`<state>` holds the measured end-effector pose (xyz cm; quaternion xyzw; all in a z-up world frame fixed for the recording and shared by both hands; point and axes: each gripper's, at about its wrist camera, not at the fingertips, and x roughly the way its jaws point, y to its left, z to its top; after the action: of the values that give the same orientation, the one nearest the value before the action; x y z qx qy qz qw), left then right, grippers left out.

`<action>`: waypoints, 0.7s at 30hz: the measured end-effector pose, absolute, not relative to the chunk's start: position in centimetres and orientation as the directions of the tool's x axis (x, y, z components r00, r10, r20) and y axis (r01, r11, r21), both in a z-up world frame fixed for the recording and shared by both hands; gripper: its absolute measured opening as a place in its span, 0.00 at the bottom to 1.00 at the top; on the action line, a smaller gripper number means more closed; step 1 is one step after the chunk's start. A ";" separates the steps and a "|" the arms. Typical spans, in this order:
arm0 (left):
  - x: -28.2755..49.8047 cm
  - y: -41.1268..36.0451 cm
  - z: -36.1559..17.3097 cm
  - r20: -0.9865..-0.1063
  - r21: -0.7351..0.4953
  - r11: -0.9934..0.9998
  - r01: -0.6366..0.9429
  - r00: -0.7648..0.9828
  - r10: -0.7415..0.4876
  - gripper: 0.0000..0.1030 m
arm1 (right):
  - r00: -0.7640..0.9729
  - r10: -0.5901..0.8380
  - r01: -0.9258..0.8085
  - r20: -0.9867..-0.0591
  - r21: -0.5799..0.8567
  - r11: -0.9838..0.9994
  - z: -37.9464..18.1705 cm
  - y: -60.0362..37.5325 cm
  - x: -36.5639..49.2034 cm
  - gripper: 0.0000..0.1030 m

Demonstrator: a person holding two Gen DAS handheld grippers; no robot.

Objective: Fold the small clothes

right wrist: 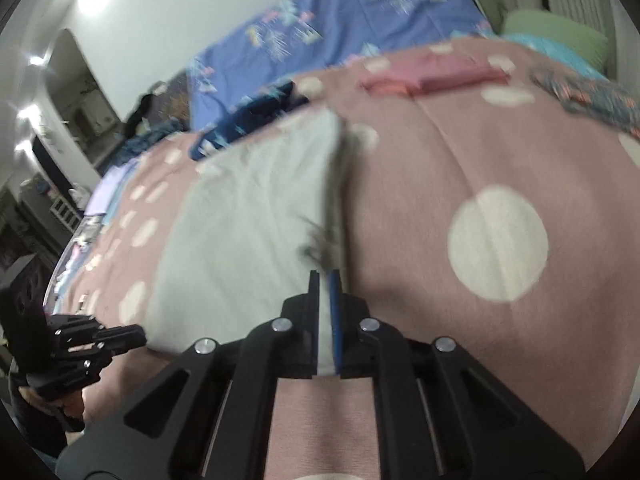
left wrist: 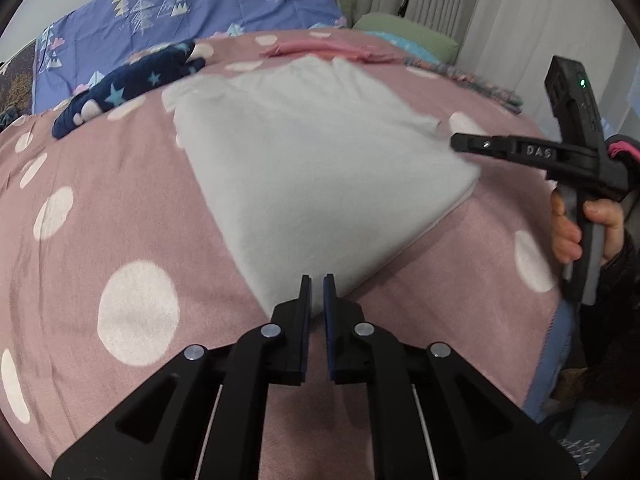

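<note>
A pale grey-white garment [left wrist: 320, 152] lies folded flat on the pink, white-dotted bedspread [left wrist: 100, 208]. My left gripper [left wrist: 318, 280] is shut on its near corner, with a strip of pale cloth showing between the pads. In the left wrist view my right gripper [left wrist: 456, 144] reaches in from the right, its tip at the garment's right corner. In the right wrist view my right gripper [right wrist: 325, 276] is shut on the edge of the garment [right wrist: 248, 240], and white cloth fills the narrow gap. My left gripper [right wrist: 140, 336] shows at the lower left, at the garment's other near corner.
A navy star-print garment [left wrist: 132, 88] lies at the far left and folded pink clothes [left wrist: 320, 50] at the far side. A multicoloured garment [left wrist: 472, 80] sits far right. Behind are a blue patterned cover [left wrist: 200, 8] and a green pillow [left wrist: 408, 36]. A hand [left wrist: 576, 232] holds the right gripper.
</note>
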<state>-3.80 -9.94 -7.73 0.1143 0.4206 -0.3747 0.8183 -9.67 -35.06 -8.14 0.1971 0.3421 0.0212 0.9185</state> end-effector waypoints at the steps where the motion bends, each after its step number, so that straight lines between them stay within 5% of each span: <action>1: -3.8 -10.1 -7.1 -0.760 -0.127 0.687 0.716 0.375 -0.531 0.07 | 0.773 0.192 0.071 -0.604 0.384 0.921 -7.9 -34.8 -9.7 0.07; 6: -2.5 -12.8 -7.9 -0.769 -0.097 0.670 0.736 0.372 -0.520 0.07 | 0.679 0.131 0.150 -0.722 0.311 0.939 -11.0 -33.7 -7.6 0.04; 8: -2.1 -13.7 -10.4 -0.816 -0.070 0.682 0.728 0.351 -0.459 0.07 | 0.688 0.140 0.159 -0.712 0.336 0.929 -11.7 -34.1 -7.9 0.02; 21: -2.8 -13.4 -10.7 -0.788 -0.060 0.673 0.737 0.380 -0.485 0.07 | 0.742 0.101 0.020 -0.663 0.173 0.985 -6.1 -32.4 -4.5 0.08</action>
<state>-2.76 -13.38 -10.68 0.1524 0.4125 -0.3743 0.8164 -4.50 -32.38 -6.07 0.0846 0.3588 0.0217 0.9293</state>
